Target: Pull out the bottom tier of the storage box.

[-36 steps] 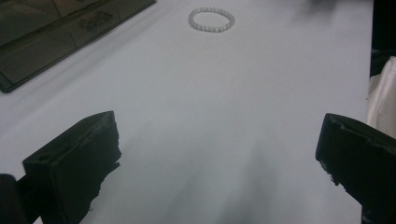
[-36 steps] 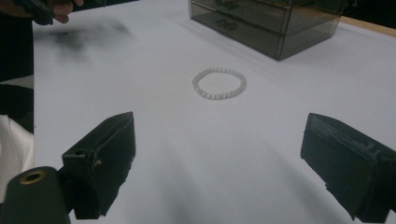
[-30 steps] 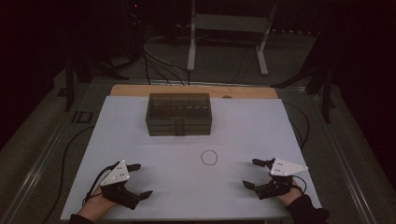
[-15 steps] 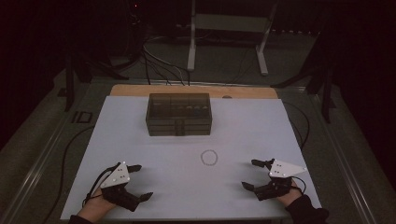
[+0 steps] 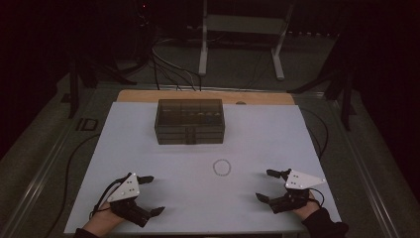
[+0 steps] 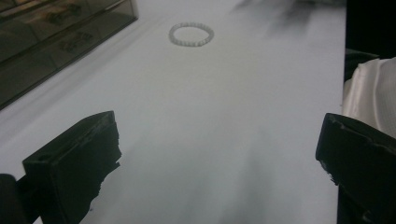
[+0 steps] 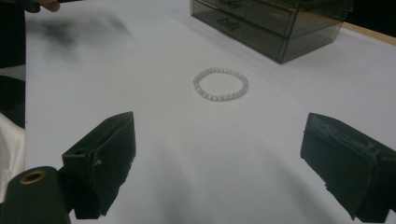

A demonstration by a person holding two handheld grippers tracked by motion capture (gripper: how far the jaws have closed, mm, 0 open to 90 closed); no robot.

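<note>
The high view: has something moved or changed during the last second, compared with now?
Nothing has visibly changed. The left gripper and the right gripper rest open at the near edge of the white table, holding nothing. The bead bracelet and the smoky drawer box lie where they were.

A dim lab recording space: a white-covered desk [image 5: 148, 148], loose cables [image 5: 168, 64] and metal stand legs [image 5: 203, 49] on the floor behind.
</note>
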